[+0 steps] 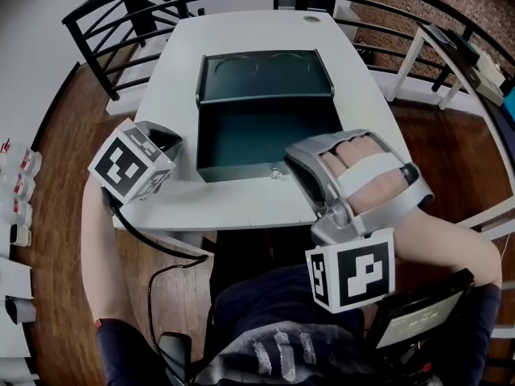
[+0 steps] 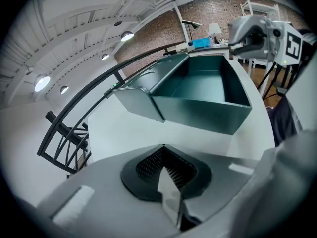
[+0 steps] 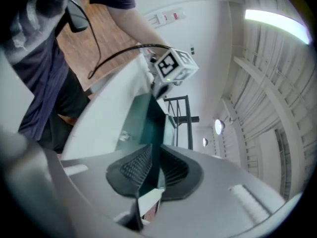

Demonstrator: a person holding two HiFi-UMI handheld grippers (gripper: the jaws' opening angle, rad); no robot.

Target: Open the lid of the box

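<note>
Your right tongs are narrowed onto the dark green box. Its thin wall runs into the gap between the ribbed pads, which look pressed against it, at the box's near right corner. Your left tongs are closed, pads meeting at the tip with nothing between them. They hang just off the box's near left corner, above the white table.

The box sits in the middle of that table. Its lid is already swung back past the far wall, inner face up, and the inside of the box shows empty. I judge the opening itself done; the step in hand looks like steadying the box. The next move calls for easing your right pads off the wall without dragging the box or jolting the lid forward. Then lift both tongs clear toward you.
</note>
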